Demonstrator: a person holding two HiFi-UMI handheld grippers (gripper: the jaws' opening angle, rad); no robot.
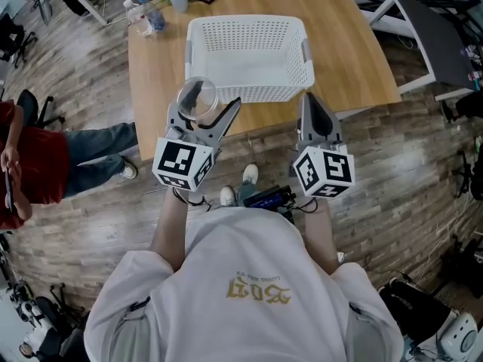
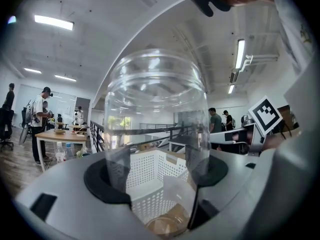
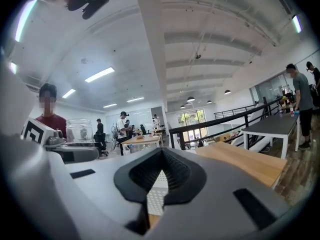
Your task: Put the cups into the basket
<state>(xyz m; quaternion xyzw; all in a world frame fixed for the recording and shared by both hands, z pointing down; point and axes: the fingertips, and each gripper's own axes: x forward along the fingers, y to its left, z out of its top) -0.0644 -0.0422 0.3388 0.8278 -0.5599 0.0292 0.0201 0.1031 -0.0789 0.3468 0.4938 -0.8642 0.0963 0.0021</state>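
Head view: left gripper [image 1: 205, 110] sits just in front of the white basket's [image 1: 253, 90] near wall, jaws clamped on a clear cup [image 1: 198, 96] above the desk [image 1: 155, 81] edge, cup outside the basket. Right gripper [image 1: 312, 102] is near the basket's front right corner, jaws pressed together, nothing between them.

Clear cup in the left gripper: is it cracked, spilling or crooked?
Nothing stands out. The clear cup looks empty and uncracked, and the left gripper grips it squarely. The white basket sits straight on the table and is empty.
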